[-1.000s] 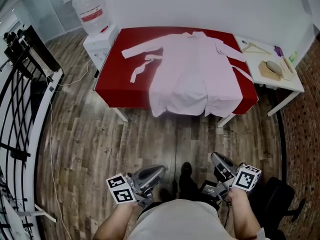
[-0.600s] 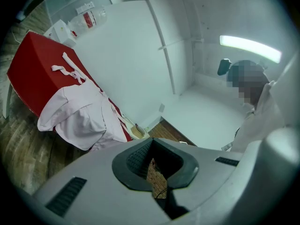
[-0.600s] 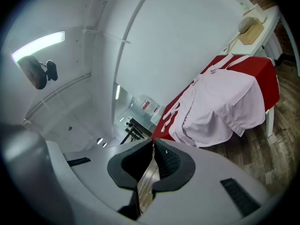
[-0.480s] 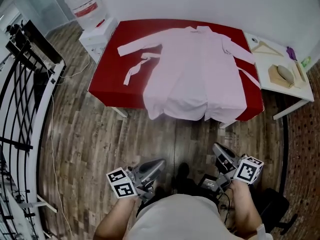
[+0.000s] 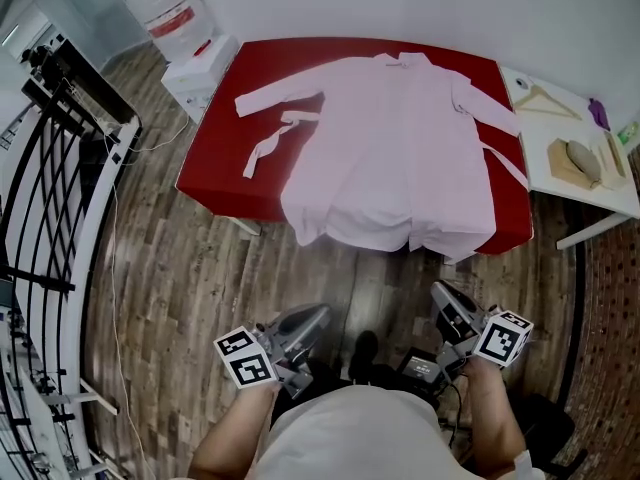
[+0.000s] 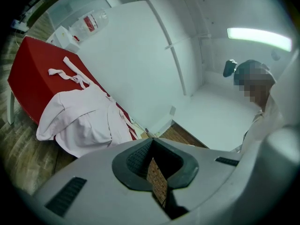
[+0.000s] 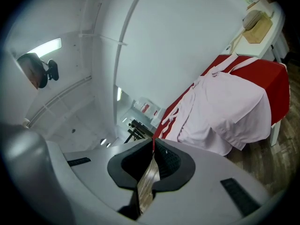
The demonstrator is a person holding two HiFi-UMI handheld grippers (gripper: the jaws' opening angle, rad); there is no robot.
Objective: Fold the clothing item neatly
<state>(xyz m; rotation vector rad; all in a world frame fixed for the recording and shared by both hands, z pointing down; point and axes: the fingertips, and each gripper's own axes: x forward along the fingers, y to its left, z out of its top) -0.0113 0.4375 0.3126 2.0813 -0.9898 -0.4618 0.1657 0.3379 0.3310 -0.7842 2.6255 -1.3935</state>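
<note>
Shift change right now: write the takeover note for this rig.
Left gripper: shut, empty, held at the person's waist, short of the table.
Right gripper: shut, empty, also at the waist.
Garment: spread flat on the red table, sleeves out, hem hanging over the near edge; a belt strip lies loose beside it.
Done: nothing folded yet.
Left: the whole fold, probably sleeves and belt in first, then the body.
</note>
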